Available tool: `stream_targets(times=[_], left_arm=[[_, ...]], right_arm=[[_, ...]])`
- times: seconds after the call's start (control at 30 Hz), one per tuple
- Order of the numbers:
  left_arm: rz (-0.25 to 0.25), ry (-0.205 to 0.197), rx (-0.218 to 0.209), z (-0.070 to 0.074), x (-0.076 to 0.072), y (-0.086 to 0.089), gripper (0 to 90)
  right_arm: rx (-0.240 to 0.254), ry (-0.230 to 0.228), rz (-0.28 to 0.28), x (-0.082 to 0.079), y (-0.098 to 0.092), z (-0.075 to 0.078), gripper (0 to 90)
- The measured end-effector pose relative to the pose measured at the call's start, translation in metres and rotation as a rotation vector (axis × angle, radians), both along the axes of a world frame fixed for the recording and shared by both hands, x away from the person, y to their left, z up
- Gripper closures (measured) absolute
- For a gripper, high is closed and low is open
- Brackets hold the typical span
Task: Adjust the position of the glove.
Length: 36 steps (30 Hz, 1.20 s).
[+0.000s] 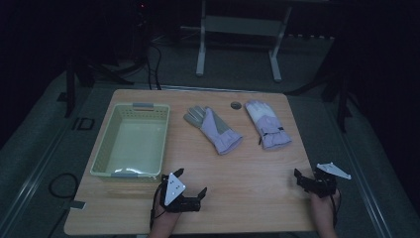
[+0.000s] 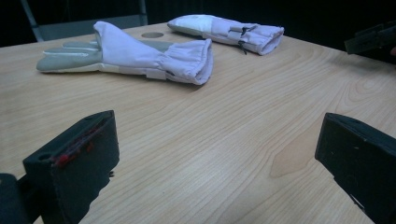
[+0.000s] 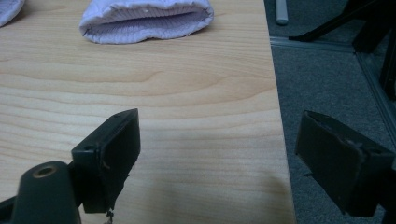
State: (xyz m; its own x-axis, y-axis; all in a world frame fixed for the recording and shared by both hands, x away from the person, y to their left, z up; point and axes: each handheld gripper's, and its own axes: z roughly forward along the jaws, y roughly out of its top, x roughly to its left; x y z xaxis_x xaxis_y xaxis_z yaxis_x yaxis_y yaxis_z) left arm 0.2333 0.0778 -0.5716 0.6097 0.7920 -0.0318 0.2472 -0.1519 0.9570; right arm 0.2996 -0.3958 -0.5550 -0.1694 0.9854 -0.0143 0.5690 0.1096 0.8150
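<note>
Tabletop (image 1: 247, 168) carrying two lilac gloves: left glove (image 1: 214, 130) mid-table, right glove (image 1: 267, 125) far right, basket (image 1: 132, 141) at left. Left gripper (image 1: 190, 186) and right gripper (image 1: 300, 178) at near edge, jaws apart, empty.

The left gripper (image 1: 190, 184) is hovering low near the desk's (image 1: 247, 173) front edge, jaws spread wide and holding nothing. The right gripper (image 1: 301, 178) is hanging at the right edge, jaws likewise gaping.
</note>
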Motion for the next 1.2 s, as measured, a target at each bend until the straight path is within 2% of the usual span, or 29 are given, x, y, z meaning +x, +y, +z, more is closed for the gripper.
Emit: stream_targets(times=[0.2,0.43,0.6,0.7,0.8,0.93,1.0,1.13,1.2], left_arm=[[0.001,0.005,-0.004,0.0,0.0,0.001,0.0],[-0.006,0.0,0.003,0.0,0.0,-0.001,0.0],[-0.007,-0.003,0.006,0.0,0.0,-0.002,0.0],[-0.008,-0.002,0.008,0.0,0.0,-0.002,0.0],[-0.006,-0.001,0.0,0.0,0.0,-0.002,0.1],[-0.006,0.001,-0.001,0.0,0.0,-0.001,0.1],[-0.007,0.004,-0.003,0.0,0.001,-0.001,0.1],[-0.013,0.009,-0.003,0.0,0.001,-0.001,0.1],[-0.013,0.011,-0.005,0.0,0.001,-0.001,0.0]], right_arm=[[-0.043,0.016,0.017,-0.001,0.005,-0.001,14.0],[-0.068,0.043,0.056,0.0,0.009,-0.002,13.4],[-0.028,0.035,0.082,0.002,0.007,0.003,13.4],[-0.032,0.059,0.083,0.005,0.006,0.005,13.4],[-0.031,0.082,0.112,0.008,0.005,0.013,13.4],[-0.034,0.069,0.116,0.009,0.006,0.023,13.2],[-0.012,0.079,0.14,0.012,0.009,0.035,12.5],[-0.061,0.064,0.114,0.014,0.015,0.048,11.7],[-0.059,0.049,0.102,0.016,0.018,0.058,11.7]])
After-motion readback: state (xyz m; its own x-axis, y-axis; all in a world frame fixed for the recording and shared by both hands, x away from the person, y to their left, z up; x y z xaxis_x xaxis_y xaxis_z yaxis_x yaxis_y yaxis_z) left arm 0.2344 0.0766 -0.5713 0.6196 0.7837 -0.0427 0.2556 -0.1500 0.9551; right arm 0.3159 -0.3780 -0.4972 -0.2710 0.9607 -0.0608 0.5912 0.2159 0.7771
